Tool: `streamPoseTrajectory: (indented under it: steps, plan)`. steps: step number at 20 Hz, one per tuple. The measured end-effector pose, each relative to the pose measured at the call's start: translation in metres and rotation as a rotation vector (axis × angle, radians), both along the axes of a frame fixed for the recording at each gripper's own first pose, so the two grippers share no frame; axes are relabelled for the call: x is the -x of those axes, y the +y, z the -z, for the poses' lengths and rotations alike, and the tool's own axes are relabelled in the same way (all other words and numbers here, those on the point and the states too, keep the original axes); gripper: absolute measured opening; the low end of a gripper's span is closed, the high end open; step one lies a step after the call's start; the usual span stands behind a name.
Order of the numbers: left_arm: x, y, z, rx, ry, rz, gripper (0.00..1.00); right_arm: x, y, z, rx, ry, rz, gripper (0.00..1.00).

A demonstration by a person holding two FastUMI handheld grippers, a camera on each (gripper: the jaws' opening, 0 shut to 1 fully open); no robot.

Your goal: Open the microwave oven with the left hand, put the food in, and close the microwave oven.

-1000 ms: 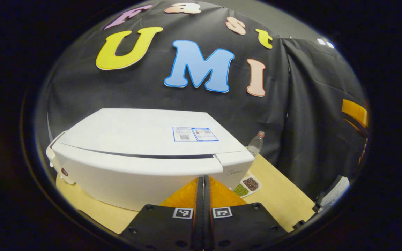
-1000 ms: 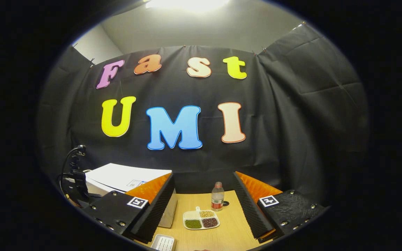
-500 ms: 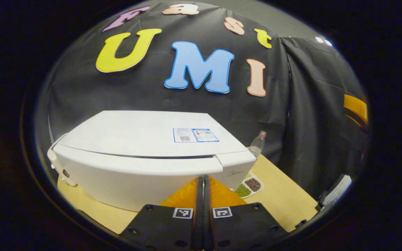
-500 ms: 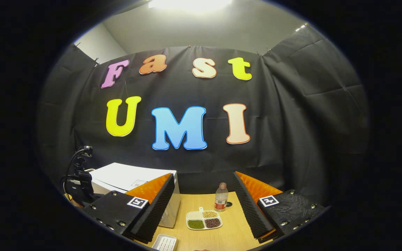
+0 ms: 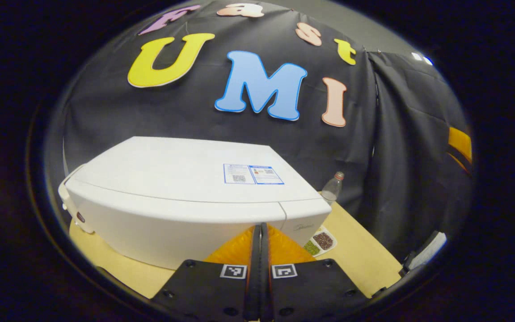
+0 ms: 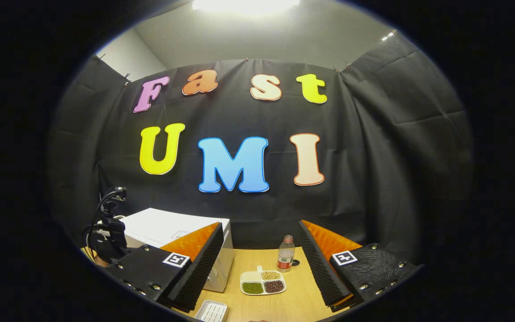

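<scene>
In the left gripper view, our left gripper (image 5: 259, 232) has its fingers pressed together with nothing between them, the tips just in front of the microwave oven (image 5: 186, 197). The oven stands on the wooden table (image 5: 356, 259) with its door closed. To its right we see a divided plate of food (image 5: 319, 241) lying on the table, and a bottle (image 5: 332, 188) standing behind it near the wall.

In the right gripper view, our right gripper (image 6: 259, 250) has its fingers spread wide apart, empty, above the table (image 6: 293, 304). Between them lie the plate of food (image 6: 263, 283) and the bottle (image 6: 286, 254); the oven (image 6: 172, 232) sits at left. A small white tray (image 6: 212, 311) lies at the near edge.
</scene>
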State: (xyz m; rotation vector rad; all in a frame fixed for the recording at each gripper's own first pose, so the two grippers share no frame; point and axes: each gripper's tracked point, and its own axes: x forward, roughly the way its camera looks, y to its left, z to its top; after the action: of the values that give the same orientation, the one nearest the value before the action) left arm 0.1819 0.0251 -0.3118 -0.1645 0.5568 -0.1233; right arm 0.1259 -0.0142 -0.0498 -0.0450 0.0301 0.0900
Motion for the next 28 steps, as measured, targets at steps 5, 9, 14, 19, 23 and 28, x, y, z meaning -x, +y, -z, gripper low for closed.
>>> streamPoseTrajectory:
  steps: [5, 9, 14, 19, 23, 28]
  plan:
    - [-0.003, 0.017, -0.041, -0.046, -0.079, -0.036, 0.07, 0.002, 0.004, -0.009, -0.005, -0.010, 0.005, 1.00]
    - [0.010, 0.053, -0.129, -0.077, -0.234, -0.104, 0.07, 0.004, 0.027, -0.022, -0.014, -0.020, -0.029, 1.00]
    - [0.054, 0.096, -0.247, -0.124, -0.450, -0.178, 0.96, 0.008, 0.059, -0.039, -0.014, -0.047, -0.065, 0.99]
    - [0.090, 0.130, -0.309, -0.154, -0.529, -0.210, 0.96, 0.017, 0.089, -0.058, -0.023, -0.062, -0.083, 1.00]
    - [0.106, 0.147, -0.331, -0.096, -0.570, -0.206, 0.97, 0.023, 0.109, -0.073, -0.020, -0.086, -0.077, 1.00]
    - [0.122, 0.180, -0.339, -0.159, -0.581, -0.219, 0.96, 0.036, 0.131, -0.078, -0.019, -0.090, -0.069, 1.00]
